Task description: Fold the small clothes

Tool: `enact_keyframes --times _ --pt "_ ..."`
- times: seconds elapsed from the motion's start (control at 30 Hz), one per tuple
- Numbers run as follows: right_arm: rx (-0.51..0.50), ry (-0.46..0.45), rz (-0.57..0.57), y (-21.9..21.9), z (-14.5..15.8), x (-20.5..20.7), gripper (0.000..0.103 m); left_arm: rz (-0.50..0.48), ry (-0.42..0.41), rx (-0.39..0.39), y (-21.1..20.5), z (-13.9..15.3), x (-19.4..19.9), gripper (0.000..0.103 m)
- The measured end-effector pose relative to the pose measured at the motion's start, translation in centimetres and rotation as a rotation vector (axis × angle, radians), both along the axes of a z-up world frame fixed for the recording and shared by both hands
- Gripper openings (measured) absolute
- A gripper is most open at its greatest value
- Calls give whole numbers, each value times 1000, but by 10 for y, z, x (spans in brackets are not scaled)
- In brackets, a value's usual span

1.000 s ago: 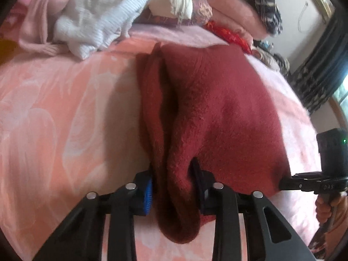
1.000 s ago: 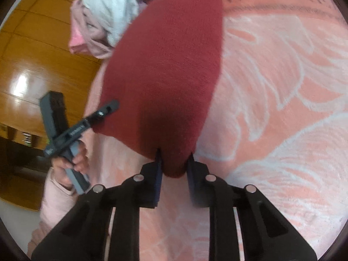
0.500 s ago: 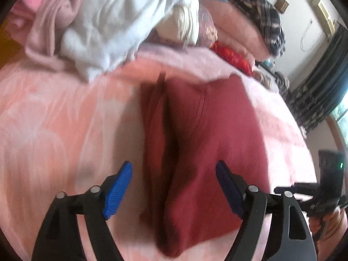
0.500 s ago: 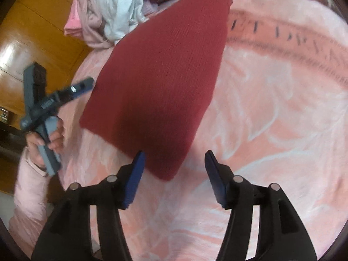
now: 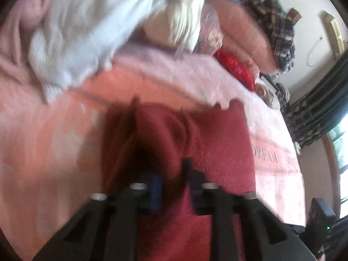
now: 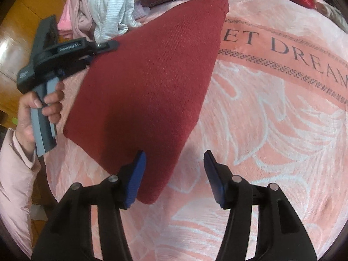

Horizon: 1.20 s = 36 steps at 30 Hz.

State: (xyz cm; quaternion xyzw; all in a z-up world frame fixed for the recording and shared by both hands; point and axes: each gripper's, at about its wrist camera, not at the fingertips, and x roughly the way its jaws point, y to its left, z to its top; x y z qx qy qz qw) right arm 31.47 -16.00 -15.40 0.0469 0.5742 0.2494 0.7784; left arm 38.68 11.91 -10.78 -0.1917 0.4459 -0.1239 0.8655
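A dark red knitted garment lies folded flat on the pink bed cover. In the blurred left wrist view my left gripper has its fingers close together, shut on a fold of the red garment along its left side. In the right wrist view the left gripper reaches over the garment's far left edge. My right gripper is open and empty, its left pad over the garment's near corner.
A heap of white, pink and cream clothes lies at the head of the bed, also in the right wrist view. Folded blankets and a plaid cloth sit behind. A red item lies beside them. A wooden floor is past the left bed edge.
Both grippers let go of the garment half a second ago. The left gripper has moved forward over the garment and shut on a fold. The right gripper stays open.
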Motion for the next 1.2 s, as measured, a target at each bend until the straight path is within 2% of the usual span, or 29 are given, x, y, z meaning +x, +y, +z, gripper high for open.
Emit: enact_keyframes --times 0.03,0.07,0.1,0.13,0.17,0.2,0.3,0.4,0.47,0.5,0.57,0.63,0.67,0.7,0.83,0.9,0.93,0.97,1.0,1.07,1.2 --pt "4 0 -1 -1 0 0 56 4 -43 -7 1 8 -4 11" --pt "9 -1 -3 -2 1 -1 56 1 -108 25 0 18 -12 11" --pt "11 -1 -6 -3 1 0 56 -22 -165 88 -5 25 -20 11" --pt "7 -2 -6 -3 1 0 56 -35 -184 152 -9 26 -23 11" --pt "2 -2 -7 -3 0 0 56 -39 -176 205 -12 22 -23 11" --pt "-3 -1 -6 -3 -1 0 56 -38 -132 235 -12 9 -20 11" --pt "-11 8 -6 2 -4 2 55 -22 -27 216 -5 -21 -9 12" --pt "-28 6 -3 4 -4 2 56 -21 -8 186 -1 -20 -7 18" --pt "-22 9 -9 4 -3 2 56 -26 -7 201 2 -12 -11 33" --pt "-16 10 -12 3 -2 2 56 -24 -14 217 4 -7 -16 37" --pt "2 15 -15 3 0 1 56 -33 1 212 7 -2 -28 58" --pt "15 17 -12 4 2 -1 56 -40 23 186 12 -3 -44 61" --pt "24 21 -9 5 2 -2 57 -37 34 176 15 -5 -49 68" --pt "31 26 -2 6 2 -5 58 -32 61 162 19 -11 -60 71" --pt "14 50 17 12 -8 -12 58 -49 136 109 30 -36 -88 71" --pt "29 67 1 11 -15 -13 55 -78 138 92 29 -44 -101 71" --pt "57 77 -10 10 -17 -13 49 -83 133 93 28 -45 -105 71" --pt "78 86 -16 10 -18 -12 41 -87 125 111 26 -47 -109 71" --pt "91 97 -29 9 -20 -12 38 -88 121 132 23 -48 -112 70" --pt "81 90 -41 11 -21 -13 28 -76 104 159 19 -51 -118 62" --pt "28 36 -48 18 -20 -22 22 -67 76 206 8 -53 -126 58"
